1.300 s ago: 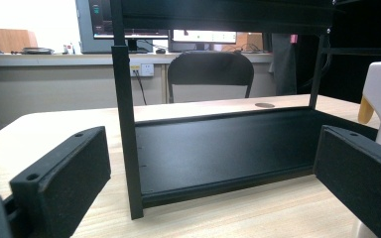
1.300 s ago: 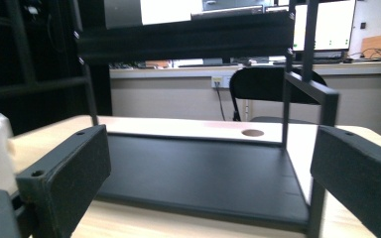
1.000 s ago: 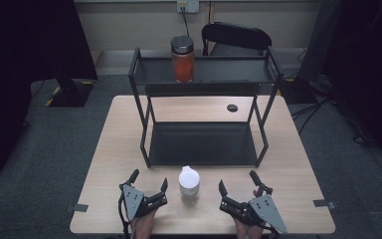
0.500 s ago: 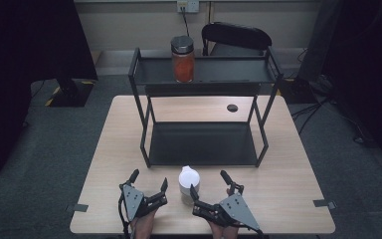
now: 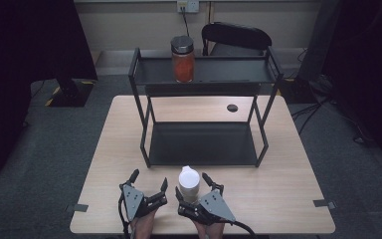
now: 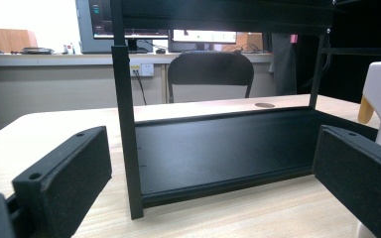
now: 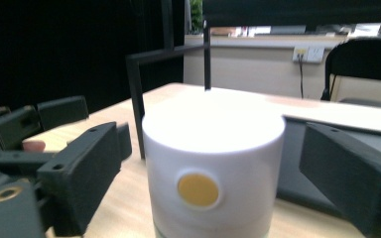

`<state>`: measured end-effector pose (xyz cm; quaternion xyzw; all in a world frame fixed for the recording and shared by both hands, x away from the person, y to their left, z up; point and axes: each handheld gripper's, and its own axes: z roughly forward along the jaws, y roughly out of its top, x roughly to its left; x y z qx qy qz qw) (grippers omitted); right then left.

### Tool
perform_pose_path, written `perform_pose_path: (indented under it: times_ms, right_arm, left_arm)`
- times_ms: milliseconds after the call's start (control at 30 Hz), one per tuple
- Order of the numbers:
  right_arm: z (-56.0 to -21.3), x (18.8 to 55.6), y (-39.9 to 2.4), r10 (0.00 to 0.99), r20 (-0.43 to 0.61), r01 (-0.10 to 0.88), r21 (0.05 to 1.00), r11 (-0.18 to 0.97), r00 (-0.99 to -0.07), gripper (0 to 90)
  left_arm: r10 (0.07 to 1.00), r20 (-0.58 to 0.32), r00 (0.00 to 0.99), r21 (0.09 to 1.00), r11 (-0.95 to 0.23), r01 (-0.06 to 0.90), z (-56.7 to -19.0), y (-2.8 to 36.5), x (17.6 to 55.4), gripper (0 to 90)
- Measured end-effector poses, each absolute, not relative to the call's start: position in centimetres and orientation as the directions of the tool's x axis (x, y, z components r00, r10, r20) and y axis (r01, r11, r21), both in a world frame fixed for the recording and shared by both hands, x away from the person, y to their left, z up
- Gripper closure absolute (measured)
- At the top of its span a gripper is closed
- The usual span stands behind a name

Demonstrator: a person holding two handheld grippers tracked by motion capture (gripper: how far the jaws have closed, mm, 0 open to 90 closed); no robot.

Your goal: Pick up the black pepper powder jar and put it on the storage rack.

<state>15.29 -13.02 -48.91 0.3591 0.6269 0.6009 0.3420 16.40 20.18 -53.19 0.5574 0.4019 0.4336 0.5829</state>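
The right gripper [image 5: 194, 190] has just been closing its jaws around the white bottle [image 5: 188, 183], which stands between them near the table's [image 5: 288, 199] front edge, though gaps at both pads suggest no grip yet. An off-centre squeeze could tip this tall bottle toward the left gripper [image 5: 148, 185], which rests spread and empty just beside it. The black shelf rack [image 5: 205, 144] stands close behind; the right side lies open.

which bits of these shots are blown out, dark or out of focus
High view: even light on the table, dark corners around it, sharp enough. Left gripper view: bright window glare at top left, shelf rack crisp. Right gripper view: white bottle overexposed on top and slightly soft between the right hand-held gripper jaws; black background at left.
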Motion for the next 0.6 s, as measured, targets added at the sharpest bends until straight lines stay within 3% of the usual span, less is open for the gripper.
perform_pose_path:
  times_ms: [267,600]
  right_arm:
    - [-49.14,15.83,-12.67,0.858,-0.006,0.084,0.995,0.057,-0.513,21.9]
    - [-49.2,16.28,-12.54,0.863,-0.002,0.108,0.992,0.065,-0.505,29.3]
  left_arm:
    - [0.954,0.014,0.301,0.998,0.003,-0.057,-53.19,20.18,16.4,1.6]
    - [0.954,0.014,0.299,0.998,0.003,-0.057,-53.19,20.15,16.39,1.9]
